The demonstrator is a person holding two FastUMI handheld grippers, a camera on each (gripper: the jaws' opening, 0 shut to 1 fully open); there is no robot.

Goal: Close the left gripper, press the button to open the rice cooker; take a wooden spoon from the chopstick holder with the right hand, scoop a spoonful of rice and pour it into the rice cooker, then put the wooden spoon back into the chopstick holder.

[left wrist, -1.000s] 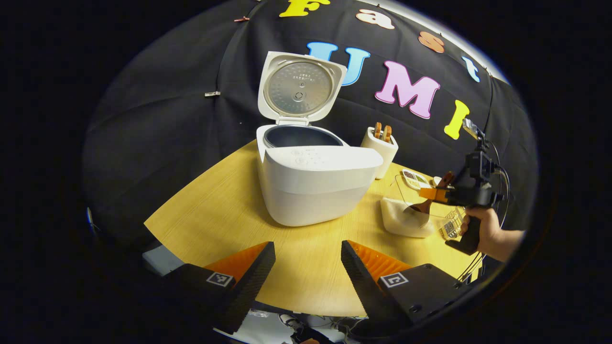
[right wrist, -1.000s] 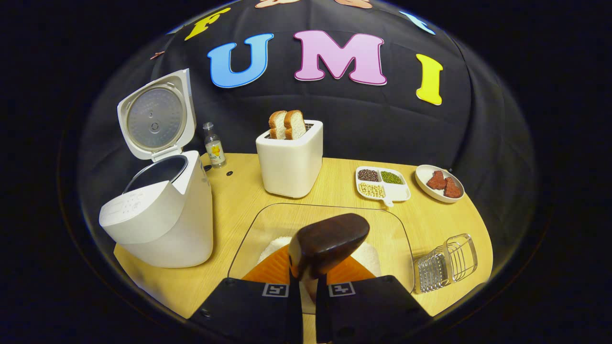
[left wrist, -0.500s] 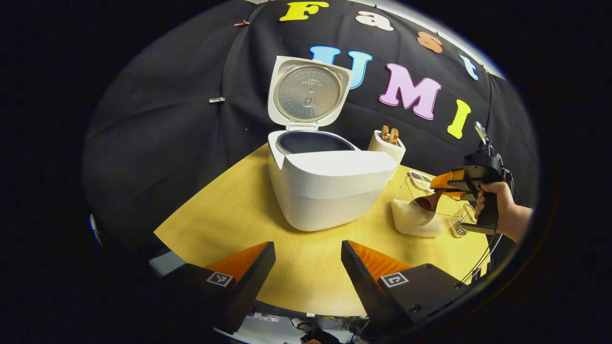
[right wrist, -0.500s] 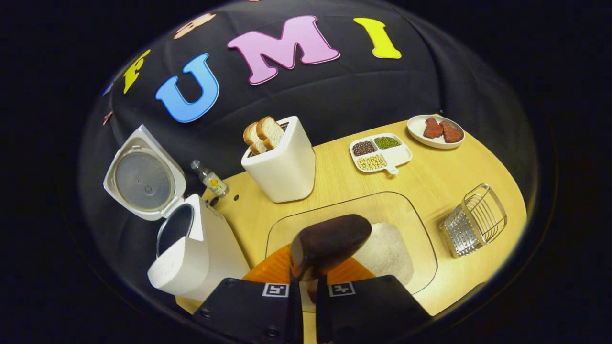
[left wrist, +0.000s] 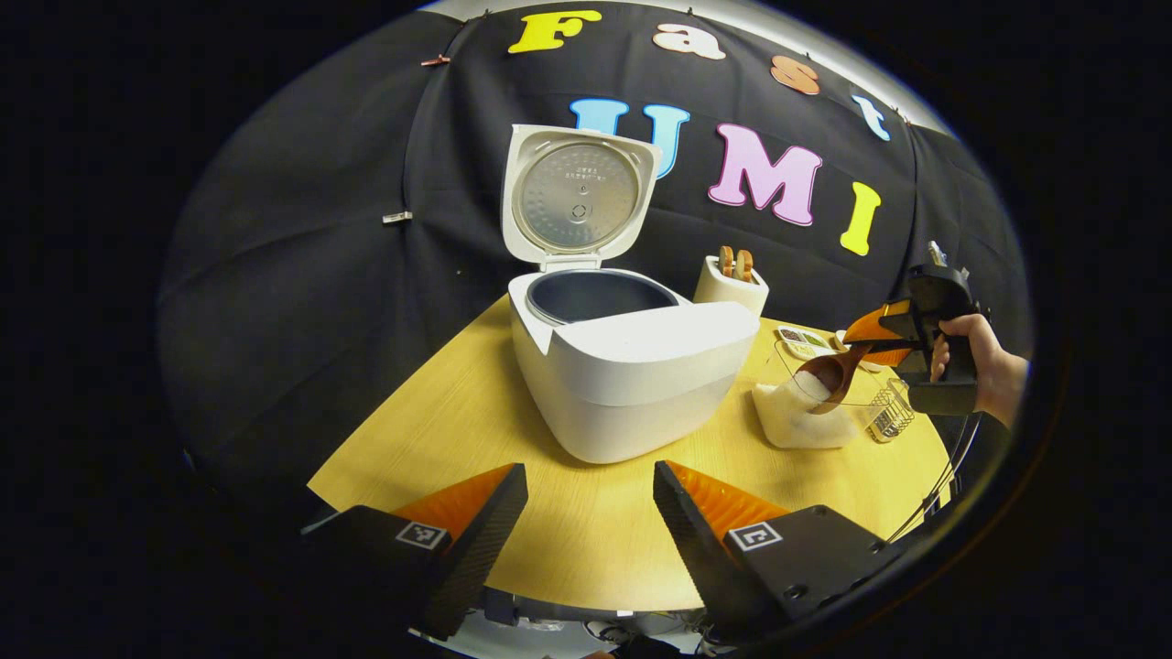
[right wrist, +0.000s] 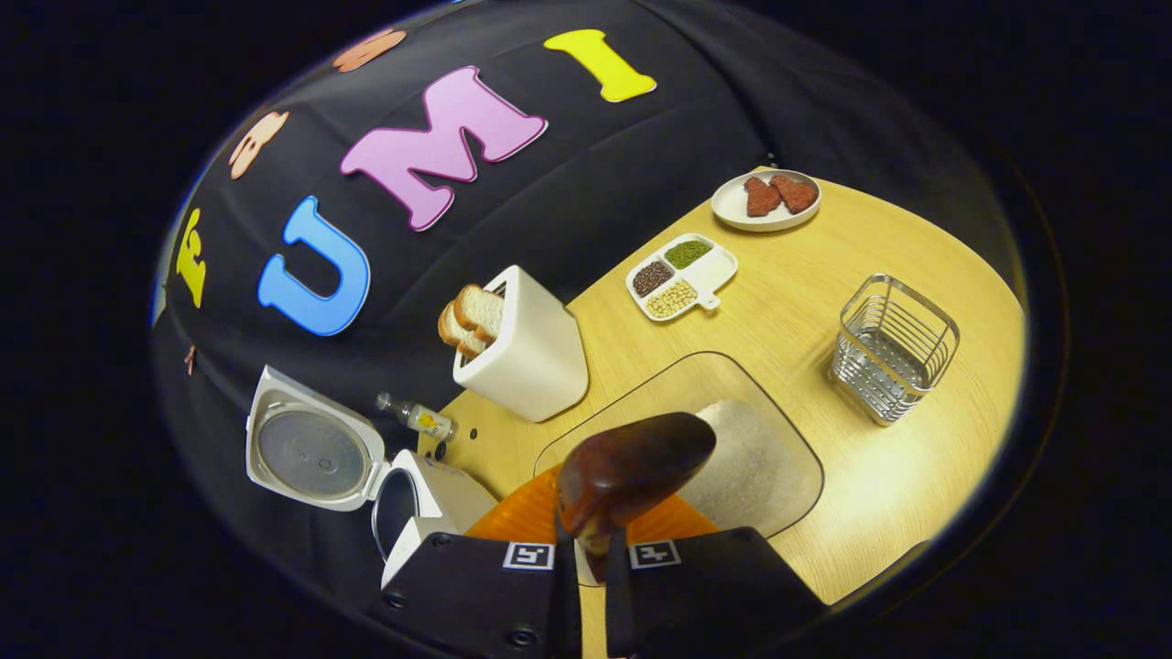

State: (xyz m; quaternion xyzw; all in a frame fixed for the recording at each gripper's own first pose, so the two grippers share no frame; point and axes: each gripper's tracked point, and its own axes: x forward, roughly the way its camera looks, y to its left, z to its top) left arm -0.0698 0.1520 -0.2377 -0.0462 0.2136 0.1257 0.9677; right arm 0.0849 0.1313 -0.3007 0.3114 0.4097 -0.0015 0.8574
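Observation:
The white rice cooker (left wrist: pixel 627 371) stands in the middle of the table with its lid (left wrist: pixel 575 195) raised and its dark pot exposed. My left gripper (left wrist: pixel 591 508) hovers open over the table's near edge, well short of the cooker. At the right, my right gripper (left wrist: pixel 881 337) is shut on the handle of the dark wooden spoon (left wrist: pixel 829 371). The spoon's bowl carries white rice just above the clear container (left wrist: pixel 806 416). In the right gripper view the right gripper (right wrist: pixel 591 535) grips the spoon (right wrist: pixel 634 465) over the rice (right wrist: pixel 746 458), rolled sideways. The wire chopstick holder (right wrist: pixel 893 348) stands to the right.
A white toaster (right wrist: pixel 524 355) with bread slices stands behind the clear container (right wrist: pixel 641 407). A small bottle (right wrist: pixel 417 417) sits beside the cooker (right wrist: pixel 426 499). A divided bean dish (right wrist: pixel 682 277) and a plate of red pieces (right wrist: pixel 767 197) lie at the far edge. A hand (left wrist: pixel 987 366) holds the right gripper.
The right gripper has rolled over and risen, bringing the spoon up out of the rice heap with a scoop in it. The left gripper has stayed open and drifted only slightly.

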